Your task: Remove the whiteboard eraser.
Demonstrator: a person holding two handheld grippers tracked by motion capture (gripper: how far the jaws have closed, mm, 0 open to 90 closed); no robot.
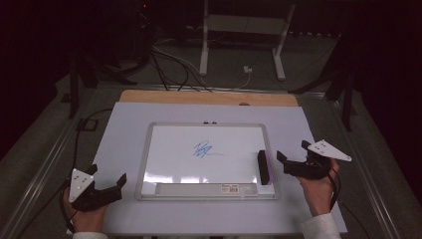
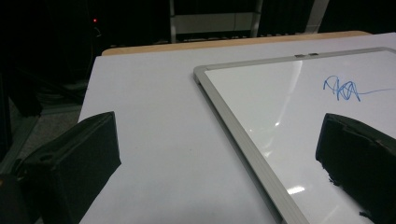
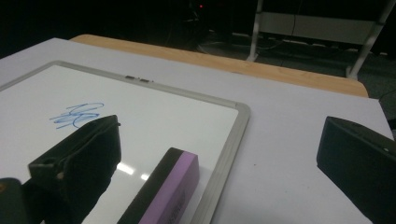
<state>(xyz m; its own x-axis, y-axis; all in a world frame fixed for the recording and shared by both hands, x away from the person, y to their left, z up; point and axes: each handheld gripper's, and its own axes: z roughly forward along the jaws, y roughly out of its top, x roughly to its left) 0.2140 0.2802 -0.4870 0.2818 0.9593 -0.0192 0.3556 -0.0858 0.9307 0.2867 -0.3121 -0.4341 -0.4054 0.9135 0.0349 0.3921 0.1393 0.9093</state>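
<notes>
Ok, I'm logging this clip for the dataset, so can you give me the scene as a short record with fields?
surface: white sheet over a wooden table
whiteboard: whiteboard lying flat, silver frame
marking: blue scribble near the board's middle
eraser: black and purple eraser on the board by its right edge
left gripper: left gripper open, holding nothing, left of the board
right gripper: right gripper open, holding nothing, just right of the eraser, fingers either side of it

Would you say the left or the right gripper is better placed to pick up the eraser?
Right. The right gripper, jaws open, sits just beside the eraser at the whiteboard's right edge; the left gripper is off the board's opposite corner.
</notes>
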